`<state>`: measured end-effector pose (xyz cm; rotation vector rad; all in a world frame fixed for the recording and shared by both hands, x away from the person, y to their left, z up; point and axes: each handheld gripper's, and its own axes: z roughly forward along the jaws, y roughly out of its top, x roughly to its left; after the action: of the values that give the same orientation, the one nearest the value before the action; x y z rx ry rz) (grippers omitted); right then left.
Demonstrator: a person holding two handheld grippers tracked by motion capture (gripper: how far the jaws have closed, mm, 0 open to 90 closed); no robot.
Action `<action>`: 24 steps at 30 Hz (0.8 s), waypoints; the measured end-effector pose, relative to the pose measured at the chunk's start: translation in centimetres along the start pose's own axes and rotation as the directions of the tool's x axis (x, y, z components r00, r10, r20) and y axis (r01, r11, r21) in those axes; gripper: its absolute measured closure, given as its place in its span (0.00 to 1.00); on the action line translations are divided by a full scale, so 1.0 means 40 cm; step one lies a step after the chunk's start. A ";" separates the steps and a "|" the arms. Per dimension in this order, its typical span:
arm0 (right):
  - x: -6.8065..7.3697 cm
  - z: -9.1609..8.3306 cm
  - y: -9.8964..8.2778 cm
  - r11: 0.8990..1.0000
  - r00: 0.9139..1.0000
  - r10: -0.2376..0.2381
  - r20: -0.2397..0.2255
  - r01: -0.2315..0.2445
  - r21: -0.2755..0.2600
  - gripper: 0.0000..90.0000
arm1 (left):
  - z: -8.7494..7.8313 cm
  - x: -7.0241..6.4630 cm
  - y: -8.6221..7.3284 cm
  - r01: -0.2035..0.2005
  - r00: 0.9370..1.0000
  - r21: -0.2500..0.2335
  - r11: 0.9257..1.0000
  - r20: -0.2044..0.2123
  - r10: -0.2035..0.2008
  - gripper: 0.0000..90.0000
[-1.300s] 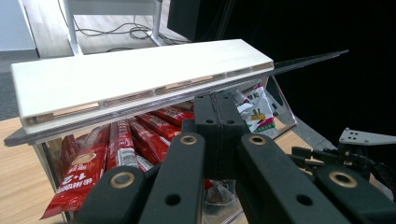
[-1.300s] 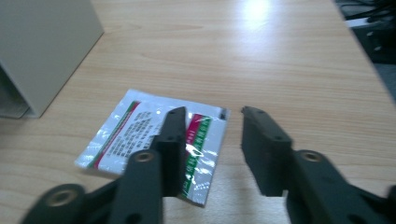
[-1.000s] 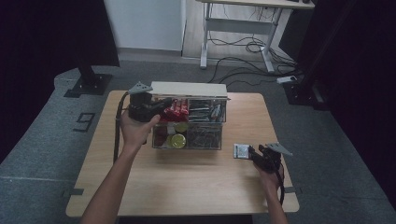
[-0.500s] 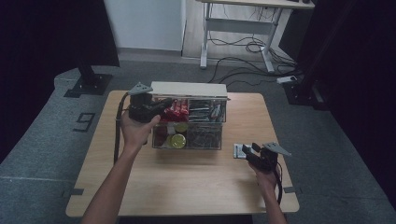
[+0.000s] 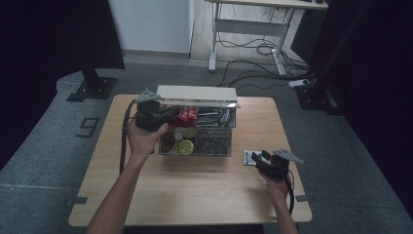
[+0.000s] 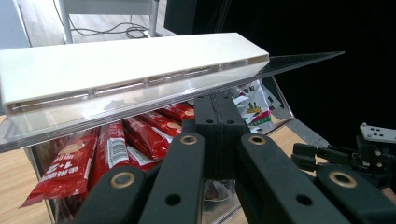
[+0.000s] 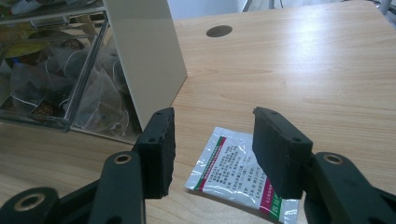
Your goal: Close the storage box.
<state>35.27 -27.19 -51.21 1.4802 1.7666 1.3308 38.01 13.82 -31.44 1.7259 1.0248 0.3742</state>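
Observation:
A clear organiser box (image 5: 214,144) stands mid-table, its cream lid (image 5: 197,92) raised at the back. Red sachets (image 6: 112,149) lie in it under the lid (image 6: 126,70). My left gripper (image 5: 168,114) is at the box's left upper edge, just below the lid, jaws shut together (image 6: 217,135) with nothing visible between them. A white sachet (image 5: 251,157) with a red and green strip lies flat on the table right of the box. My right gripper (image 5: 260,158) stands open low over the sachet (image 7: 238,172), one jaw on either side (image 7: 212,144), pads apart from it.
The box (image 7: 46,70) holds tea bags (image 7: 42,88) behind a cream panel (image 7: 144,56), and a yellow round lid (image 5: 185,146) in front. The wooden table (image 5: 195,195) has a cable hole (image 7: 218,31). A desk frame and floor cables lie beyond.
My right gripper has edged a little to the left, closer over the white sachet. The left gripper and the box have stayed put.

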 end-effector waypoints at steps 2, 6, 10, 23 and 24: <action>-0.001 -0.001 -0.001 1.000 1.000 0.002 0.000 -0.002 0.002 0.54 | 0.000 0.000 -0.004 0.000 1.000 0.001 1.000 0.000 0.000 1.00; -0.003 0.001 -0.004 1.000 1.000 0.011 0.001 -0.011 0.011 0.55 | 0.000 0.001 -0.016 0.002 1.000 0.003 1.000 0.005 -0.002 1.00; -0.003 0.002 -0.006 1.000 1.000 0.015 0.004 -0.015 0.015 0.55 | 0.000 0.001 -0.025 0.001 1.000 0.009 1.000 0.007 -0.002 1.00; -0.010 0.000 -0.012 1.000 1.000 0.019 0.016 -0.019 0.013 0.56 | -0.001 -0.009 -0.047 -0.009 1.000 0.022 1.000 0.022 0.008 1.00; -0.010 0.000 -0.012 1.000 1.000 0.020 0.016 -0.021 0.014 0.56 | 0.000 -0.010 -0.050 -0.007 1.000 0.023 1.000 0.021 0.007 1.00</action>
<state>35.16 -27.54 -51.71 1.5165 1.7590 1.3150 36.89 13.69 -33.11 1.7514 1.0119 0.3490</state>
